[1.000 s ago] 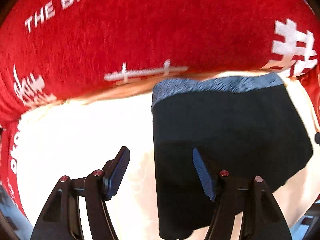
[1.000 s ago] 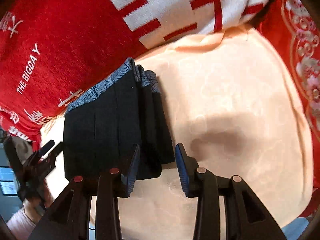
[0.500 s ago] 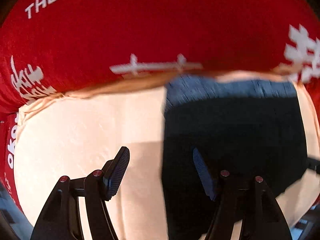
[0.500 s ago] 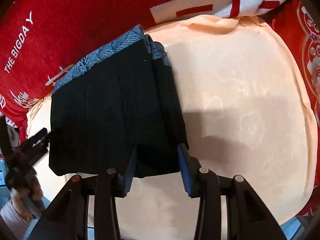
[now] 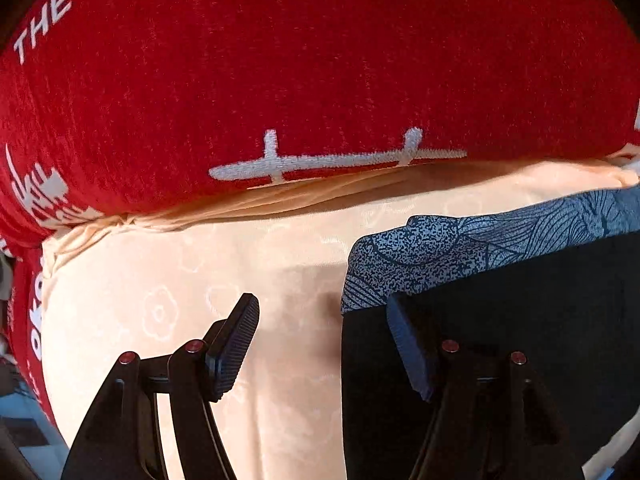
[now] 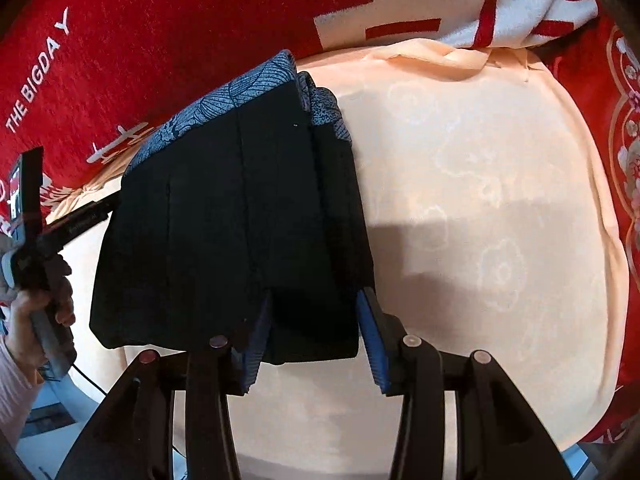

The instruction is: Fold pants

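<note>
1. Pants (image 6: 224,216): black, folded into a compact stack, lying flat on the peach sheet (image 6: 480,200). The blue leaf-patterned waistband (image 6: 240,92) forms the far edge of the stack; layered fold edges run along its right side.
2. Containers: none in view. The sheet carries only the folded pants.
3. Right gripper (image 6: 312,336): points steeply down at the near edge of the stack. Its jaws straddle the near right corner of the stack. The left pad overlaps the black fabric; the right pad sits just beside the stack's right edge. The pads do not visibly press the cloth, so the jaws read as parted around the corner.
4. Left gripper (image 5: 324,344): jaws parted. The left finger stands over bare sheet; the right finger stands over the black fabric, with the left edge of the stack between the two pads. No clamping is visible.
5. Writing: the red blanket (image 6: 140,40) beyond the sheet bears white lettering "THE BIGDAY", together with white characters that cannot be read fully.
6. Surroundings: a white towel with red strokes (image 6: 440,4) lies at the far edge of the sheet; a red cloth with ornamental print (image 6: 616,120) borders the right side.
7. In the right wrist view, the person's left hand (image 6: 36,304) holds the left gripper's handle at the left margin.
</note>
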{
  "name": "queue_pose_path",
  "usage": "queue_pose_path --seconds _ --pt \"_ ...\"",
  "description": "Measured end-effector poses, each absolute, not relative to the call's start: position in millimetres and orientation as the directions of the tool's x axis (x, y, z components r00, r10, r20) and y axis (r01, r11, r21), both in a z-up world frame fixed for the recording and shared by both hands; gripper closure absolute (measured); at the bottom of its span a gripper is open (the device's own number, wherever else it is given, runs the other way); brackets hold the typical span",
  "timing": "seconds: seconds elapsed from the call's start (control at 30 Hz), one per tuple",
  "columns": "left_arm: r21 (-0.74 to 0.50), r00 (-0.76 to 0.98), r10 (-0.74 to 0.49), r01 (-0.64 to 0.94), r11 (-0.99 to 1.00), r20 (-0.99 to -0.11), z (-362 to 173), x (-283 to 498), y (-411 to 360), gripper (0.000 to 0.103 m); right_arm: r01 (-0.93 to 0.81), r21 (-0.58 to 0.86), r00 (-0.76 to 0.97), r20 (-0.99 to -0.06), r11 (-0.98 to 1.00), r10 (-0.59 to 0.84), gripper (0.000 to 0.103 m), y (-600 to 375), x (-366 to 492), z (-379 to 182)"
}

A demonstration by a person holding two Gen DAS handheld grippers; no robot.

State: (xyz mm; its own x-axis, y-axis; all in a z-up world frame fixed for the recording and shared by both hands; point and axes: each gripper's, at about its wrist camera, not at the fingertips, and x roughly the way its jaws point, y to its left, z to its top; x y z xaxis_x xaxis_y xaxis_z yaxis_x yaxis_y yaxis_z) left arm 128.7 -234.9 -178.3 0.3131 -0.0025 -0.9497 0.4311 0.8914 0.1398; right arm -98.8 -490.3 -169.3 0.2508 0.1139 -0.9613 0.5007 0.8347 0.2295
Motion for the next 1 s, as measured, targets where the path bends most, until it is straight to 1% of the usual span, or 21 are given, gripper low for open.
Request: queue_pose_path --seconds 0.13,0.2,0.23,0.33,0.5,0.73,0.77,0.83,0.93,1.0 --pt "0.081 0.267 -0.031 0.398 0.914 -0.963 -170 132 -232 0.035 0.509 0.232 0.248 -0.962 0.829 0.116 0.055 -491 -100 -171" --pt "0.103 0.264 -0.005 0.393 0.914 -0.965 -169 130 -230 0.022 0.504 0.225 0.246 -0.963 0.834 0.111 0.054 -490 -99 -172" --pt "0.117 0.274 0.006 0.392 0.912 -0.962 -167 128 -228 0.019 0.506 0.220 0.243 -0.964 0.834 0.107 0.052 -486 -91 -175" --pt "0.119 0.279 0.001 0.405 0.907 -0.960 -159 119 -226 0.019 0.520 0.221 0.240 -0.965 0.825 0.106 0.049 -487 -92 -176" --pt "0.122 0.270 0.010 0.402 0.908 -0.963 -155 117 -226 0.019 0.521 0.209 0.234 -0.967 0.827 0.096 0.048 -485 -90 -176" --pt "0.076 0.236 -0.020 0.389 0.918 -0.971 -149 116 -219 0.019 0.515 0.201 0.233 -0.968 0.834 0.089 0.047 -486 -90 -167" --pt "0.077 0.234 -0.019 0.393 0.916 -0.972 -148 116 -220 0.015 0.512 0.201 0.235 -0.968 0.835 0.089 0.046 -486 -89 -166" --pt "0.080 0.228 -0.014 0.397 0.914 -0.974 -150 116 -221 0.000 0.510 0.205 0.241 -0.966 0.836 0.090 0.045 -487 -89 -164" --pt "0.061 0.215 -0.032 0.409 0.910 -0.976 -147 112 -227 0.000 0.504 0.224 0.260 -0.960 0.834 0.101 0.040 -490 -88 -161" --pt "0.057 0.210 -0.035 0.419 0.906 -0.977 -147 110 -230 0.000 0.501 0.237 0.271 -0.956 0.832 0.109 0.039 -492 -88 -159"
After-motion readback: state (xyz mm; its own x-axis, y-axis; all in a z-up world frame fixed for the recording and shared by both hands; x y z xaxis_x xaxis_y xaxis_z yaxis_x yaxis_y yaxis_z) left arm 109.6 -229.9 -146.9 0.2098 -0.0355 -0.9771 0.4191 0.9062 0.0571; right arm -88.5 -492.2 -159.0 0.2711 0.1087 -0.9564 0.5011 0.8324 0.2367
